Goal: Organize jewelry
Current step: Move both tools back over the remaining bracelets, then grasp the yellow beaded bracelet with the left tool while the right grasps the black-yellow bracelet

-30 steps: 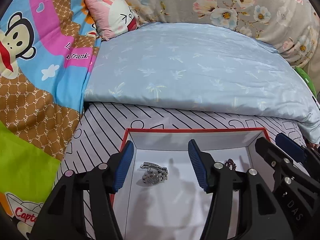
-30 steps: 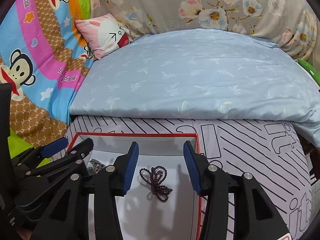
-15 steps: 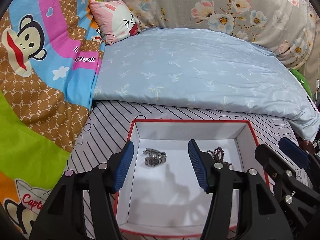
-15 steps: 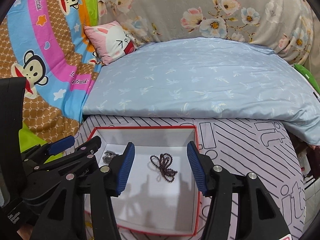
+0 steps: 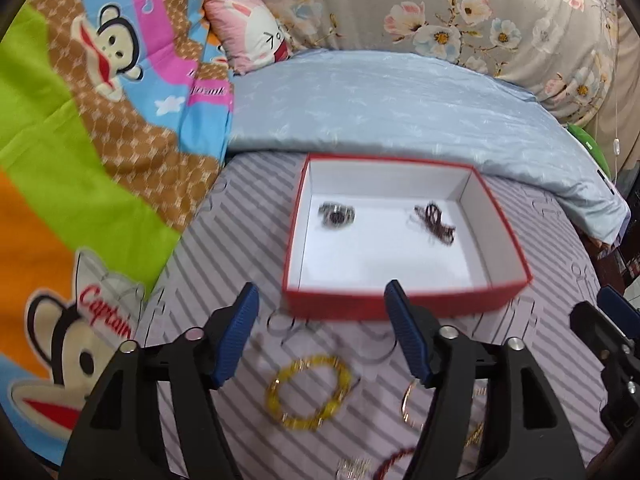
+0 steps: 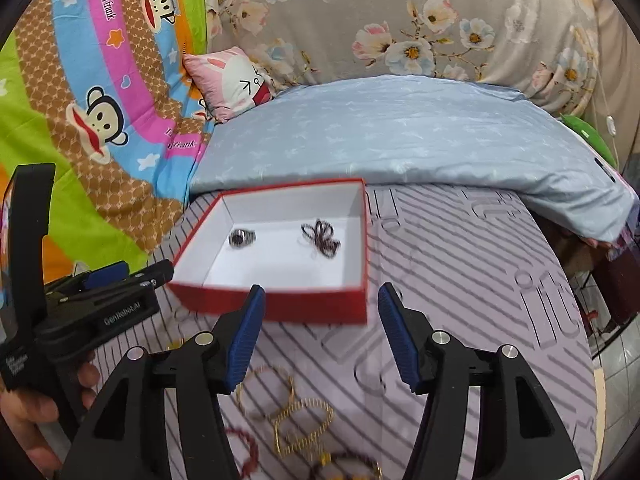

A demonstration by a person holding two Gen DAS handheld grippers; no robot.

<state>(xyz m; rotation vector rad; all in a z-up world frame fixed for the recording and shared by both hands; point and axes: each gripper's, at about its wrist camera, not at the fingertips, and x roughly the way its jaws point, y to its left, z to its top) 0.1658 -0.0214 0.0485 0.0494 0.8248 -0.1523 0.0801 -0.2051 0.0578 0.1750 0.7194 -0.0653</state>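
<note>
A red box with a white inside (image 5: 404,304) (image 6: 280,304) lies on the striped mat. In it are a silver watch (image 5: 337,214) (image 6: 241,237) and a dark bead string (image 5: 434,222) (image 6: 320,237). My left gripper (image 5: 322,338) is open and empty, in front of the box, above a yellow bead bracelet (image 5: 308,394). My right gripper (image 6: 320,334) is open and empty, in front of the box, above a gold chain (image 6: 302,426) and a thin gold bangle (image 6: 264,390). Red bead bracelets (image 5: 394,462) (image 6: 244,446) lie near the bottom edge.
A light blue quilt (image 5: 392,108) lies behind the box. A cartoon monkey blanket (image 5: 92,148) covers the left side, with a pink rabbit pillow (image 5: 252,38) at the back. The mat's right edge (image 6: 588,340) drops to the floor. Clear rings (image 5: 376,350) lie near the box.
Both grippers have pulled back and up out of the box, leaving the watch and bead string inside. Loose jewellery on the mat has come into view below them.
</note>
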